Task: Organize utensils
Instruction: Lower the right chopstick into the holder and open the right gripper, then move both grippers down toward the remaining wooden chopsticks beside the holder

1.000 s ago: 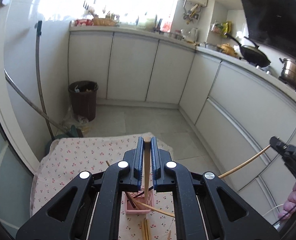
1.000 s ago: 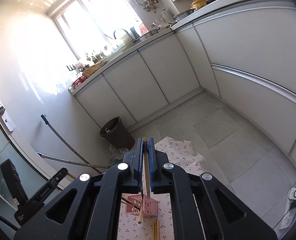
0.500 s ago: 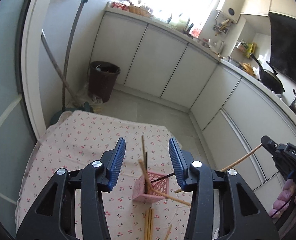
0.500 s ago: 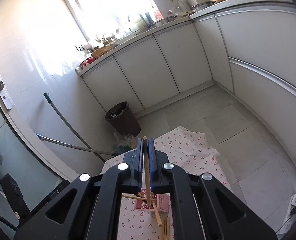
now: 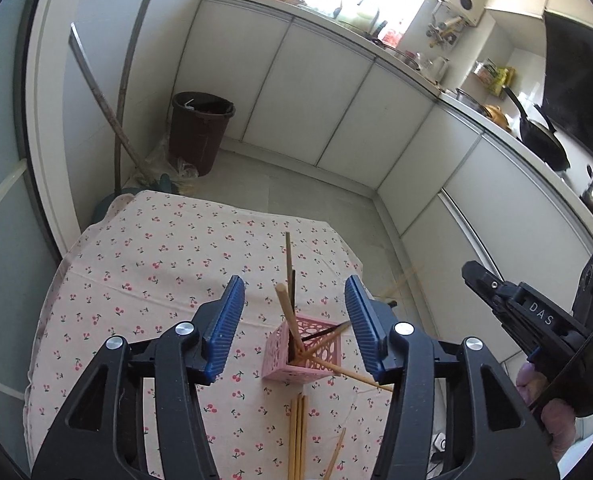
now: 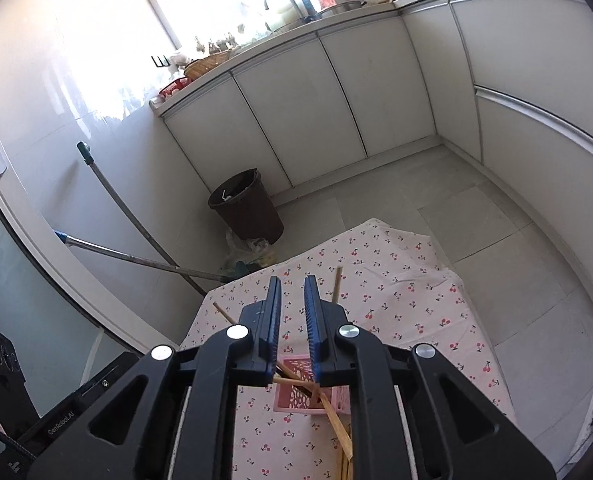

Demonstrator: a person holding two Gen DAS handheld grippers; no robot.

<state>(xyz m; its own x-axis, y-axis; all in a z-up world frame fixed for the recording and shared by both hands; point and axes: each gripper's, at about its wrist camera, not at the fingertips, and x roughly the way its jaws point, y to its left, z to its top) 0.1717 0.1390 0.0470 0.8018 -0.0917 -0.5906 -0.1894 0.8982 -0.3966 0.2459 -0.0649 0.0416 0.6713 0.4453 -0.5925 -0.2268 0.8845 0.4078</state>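
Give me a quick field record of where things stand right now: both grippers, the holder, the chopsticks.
left gripper: open, empty, above the holder
right gripper: slightly open, empty
holder: pink, upright on the cloth
chopsticks in holder: several, leaning different ways
loose chopsticks: a few on the cloth, near side of holder

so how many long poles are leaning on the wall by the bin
2. A darker pole runs nearly upright to the top of the left wrist view; a paler pole slants across it. Both stand left of the brown bin. Their lower ends are partly hidden.
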